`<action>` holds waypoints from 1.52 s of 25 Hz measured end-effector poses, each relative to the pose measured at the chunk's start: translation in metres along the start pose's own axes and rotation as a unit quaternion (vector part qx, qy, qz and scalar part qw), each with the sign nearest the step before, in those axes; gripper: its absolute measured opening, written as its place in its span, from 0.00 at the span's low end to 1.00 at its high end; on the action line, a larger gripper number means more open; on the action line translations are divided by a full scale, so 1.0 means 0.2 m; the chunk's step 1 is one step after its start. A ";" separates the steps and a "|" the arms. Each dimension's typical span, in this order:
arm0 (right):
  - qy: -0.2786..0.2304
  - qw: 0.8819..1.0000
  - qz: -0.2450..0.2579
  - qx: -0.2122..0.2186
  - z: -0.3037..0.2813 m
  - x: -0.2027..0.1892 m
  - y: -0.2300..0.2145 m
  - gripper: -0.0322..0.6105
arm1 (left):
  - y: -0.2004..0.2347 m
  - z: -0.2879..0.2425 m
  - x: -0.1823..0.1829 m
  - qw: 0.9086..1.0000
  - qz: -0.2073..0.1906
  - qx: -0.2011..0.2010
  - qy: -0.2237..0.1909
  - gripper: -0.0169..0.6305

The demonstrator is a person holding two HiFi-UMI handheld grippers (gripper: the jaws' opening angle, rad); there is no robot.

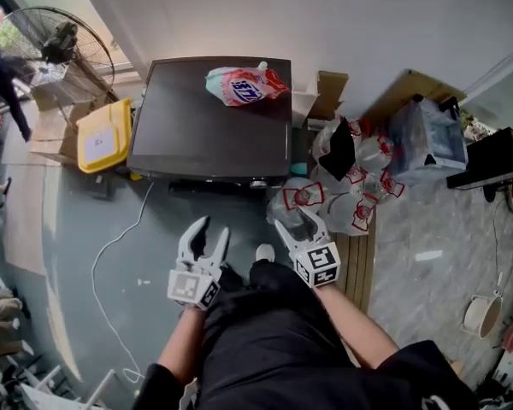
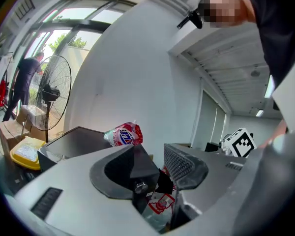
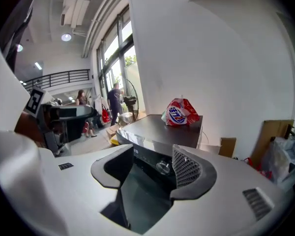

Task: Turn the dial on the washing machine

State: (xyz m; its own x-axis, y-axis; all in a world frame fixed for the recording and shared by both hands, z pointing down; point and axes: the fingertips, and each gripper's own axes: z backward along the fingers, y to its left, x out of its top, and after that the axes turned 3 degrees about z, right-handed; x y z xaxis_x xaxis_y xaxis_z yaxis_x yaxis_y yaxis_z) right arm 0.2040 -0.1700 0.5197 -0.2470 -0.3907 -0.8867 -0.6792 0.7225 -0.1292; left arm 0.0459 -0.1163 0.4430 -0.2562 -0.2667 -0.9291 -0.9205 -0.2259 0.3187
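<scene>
Head view: the left gripper (image 1: 212, 231) and right gripper (image 1: 292, 222) sit just short of the washing machine (image 1: 209, 118), which has a detergent pouch (image 1: 244, 84) on its lid. Left gripper view: the jaws stand apart with nothing between them. Right gripper view: the jaws gape wide, framing the untouched dial (image 3: 162, 167) on the machine's front panel.

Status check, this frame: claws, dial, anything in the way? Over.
Left claw open, empty. Right claw open, empty, lined up on dial, short of it. Dial untouched. Detergent bag on washing machine top, out of the way.
</scene>
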 end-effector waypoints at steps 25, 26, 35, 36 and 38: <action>0.100 0.985 -0.012 -0.138 -0.88 -0.63 -0.08 0.41 | 0.40 -0.17 -0.28 0.998 0.012 -0.045 0.034 0.28; 0.101 0.985 -0.012 -0.142 -0.90 -0.64 -0.09 0.41 | 0.41 -0.18 -0.29 0.998 0.010 -0.048 0.036 0.28; 0.105 0.979 -0.032 -0.170 -0.97 -0.71 -0.11 0.43 | 0.44 -0.20 -0.33 0.997 0.011 -0.066 0.046 0.28; 0.104 0.978 -0.034 -0.175 -0.97 -0.72 -0.11 0.43 | 0.43 -0.21 -0.33 0.996 0.012 -0.069 0.049 0.28; 0.104 0.976 -0.036 -0.186 -0.98 -0.73 -0.13 0.43 | 0.43 -0.21 -0.33 0.996 0.012 -0.075 0.052 0.28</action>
State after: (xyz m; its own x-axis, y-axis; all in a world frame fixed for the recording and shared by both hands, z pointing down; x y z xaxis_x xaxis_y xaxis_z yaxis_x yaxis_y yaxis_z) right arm 0.1221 -0.2435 0.7387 -0.2992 -0.5682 -0.7666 -0.8944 0.4469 0.0179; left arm -0.0036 -0.1583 0.5393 -0.2392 -0.3672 -0.8989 -0.8584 -0.3526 0.3725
